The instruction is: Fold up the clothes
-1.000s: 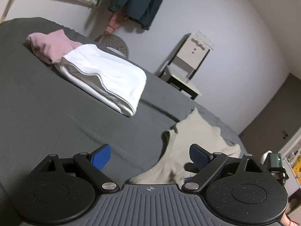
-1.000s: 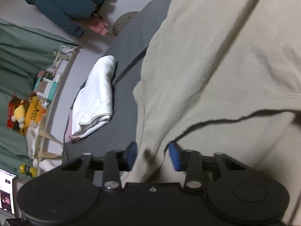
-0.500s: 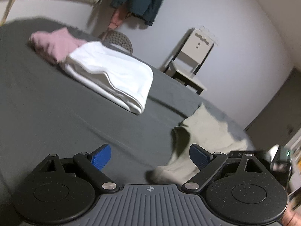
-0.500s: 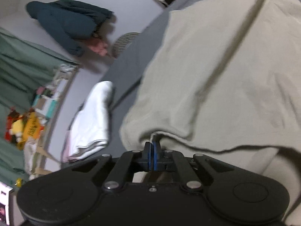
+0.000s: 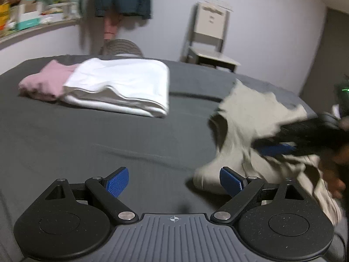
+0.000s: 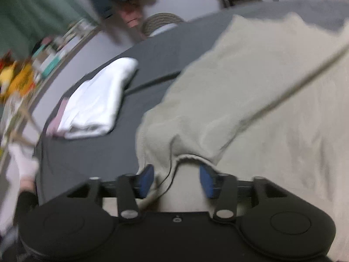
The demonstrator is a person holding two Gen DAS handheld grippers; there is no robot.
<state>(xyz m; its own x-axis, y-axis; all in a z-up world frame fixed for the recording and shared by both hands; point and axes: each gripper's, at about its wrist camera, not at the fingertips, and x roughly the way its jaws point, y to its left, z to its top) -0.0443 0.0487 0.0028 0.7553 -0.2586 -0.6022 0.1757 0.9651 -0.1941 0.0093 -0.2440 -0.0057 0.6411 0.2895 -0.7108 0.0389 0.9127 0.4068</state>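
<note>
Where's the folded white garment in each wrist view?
Left wrist: folded white garment upper centre-left on the dark bed cover, partly over the pink garment.
Right wrist: folded white garment left of centre, beyond the beige garment.
Shared landmark: round woven chair back behind the bed.

Beige garment (image 6: pixel 250 91): loose, rumpled, unfolded, spread over the dark grey bed (image 5: pixel 87 135) ahead of the right tongs (image 6: pixel 176 180), one hemmed edge bunched between their open fingers. Seen ahead-right of the left tongs (image 5: pixel 174 181), partly lifted. Folded white garment (image 5: pixel 122 87) lay flat farther off, overlapping a folded pink one (image 5: pixel 43 83) just beyond.
</note>
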